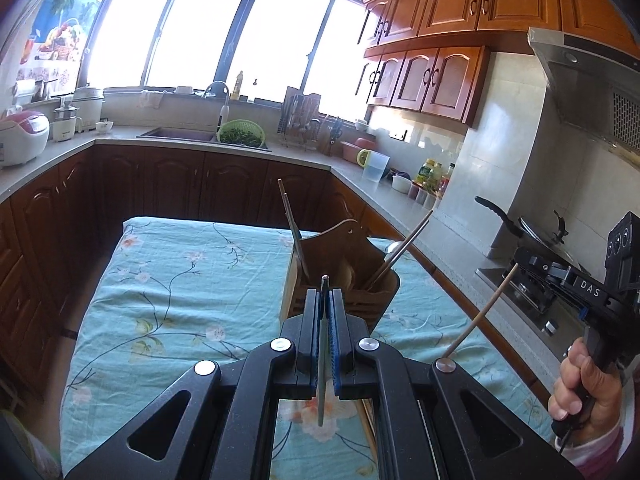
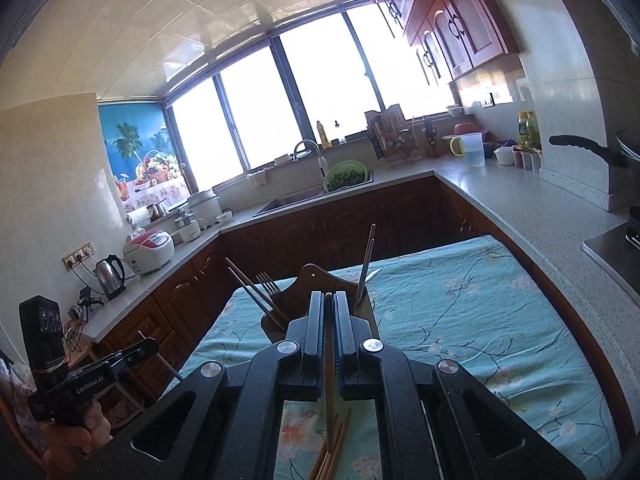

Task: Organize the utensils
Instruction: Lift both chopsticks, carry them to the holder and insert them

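Observation:
A wooden utensil holder stands on the table's floral teal cloth, just beyond both grippers. It holds chopsticks, a spoon and a fork. My left gripper is shut on a thin grey metal stick that hangs down through its fingers. My right gripper is shut on a wooden chopstick, above the near side of the holder. Each gripper shows in the other's view: the right gripper with its chopstick, the left gripper at lower left.
Several loose wooden chopsticks lie on the cloth under my right gripper. A counter wraps around the table, with a sink, a green colander, a rice cooker and a wok on the stove at right.

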The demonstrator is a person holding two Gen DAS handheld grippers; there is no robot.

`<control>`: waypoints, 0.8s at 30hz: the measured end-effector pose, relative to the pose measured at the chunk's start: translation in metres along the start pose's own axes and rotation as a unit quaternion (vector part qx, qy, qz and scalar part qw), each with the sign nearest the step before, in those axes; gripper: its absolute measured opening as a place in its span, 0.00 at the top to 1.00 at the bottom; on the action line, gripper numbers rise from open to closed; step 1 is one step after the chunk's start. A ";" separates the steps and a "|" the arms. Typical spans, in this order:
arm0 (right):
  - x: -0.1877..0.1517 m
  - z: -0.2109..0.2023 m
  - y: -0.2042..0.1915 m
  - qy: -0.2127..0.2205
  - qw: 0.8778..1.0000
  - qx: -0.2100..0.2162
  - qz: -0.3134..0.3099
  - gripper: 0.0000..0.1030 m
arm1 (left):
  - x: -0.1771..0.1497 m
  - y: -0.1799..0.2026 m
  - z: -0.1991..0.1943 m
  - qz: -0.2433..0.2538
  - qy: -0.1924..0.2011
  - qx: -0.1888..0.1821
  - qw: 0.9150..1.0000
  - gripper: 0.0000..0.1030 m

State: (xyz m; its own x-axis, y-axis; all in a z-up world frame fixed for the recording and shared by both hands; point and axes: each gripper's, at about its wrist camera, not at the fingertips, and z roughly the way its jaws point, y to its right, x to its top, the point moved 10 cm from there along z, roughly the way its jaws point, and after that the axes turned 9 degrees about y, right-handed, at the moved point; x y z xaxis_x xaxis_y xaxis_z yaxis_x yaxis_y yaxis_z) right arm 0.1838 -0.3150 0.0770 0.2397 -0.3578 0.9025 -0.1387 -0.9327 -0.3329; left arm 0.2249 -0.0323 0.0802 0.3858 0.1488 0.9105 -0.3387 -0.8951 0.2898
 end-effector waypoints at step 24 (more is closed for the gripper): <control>0.086 0.091 -0.004 0.087 0.996 -0.014 -0.023 0.96 | 0.092 0.007 0.102 0.019 0.138 0.011 0.990 0.97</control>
State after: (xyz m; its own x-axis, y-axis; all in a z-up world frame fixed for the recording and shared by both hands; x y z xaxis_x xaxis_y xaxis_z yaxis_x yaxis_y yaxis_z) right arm 0.2924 -0.3463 0.1313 0.0766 -0.2991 0.9511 -0.1582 -0.9455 -0.2846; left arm 0.3451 -0.0673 0.1355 0.1227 0.2207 0.9676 -0.3290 -0.9108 0.2494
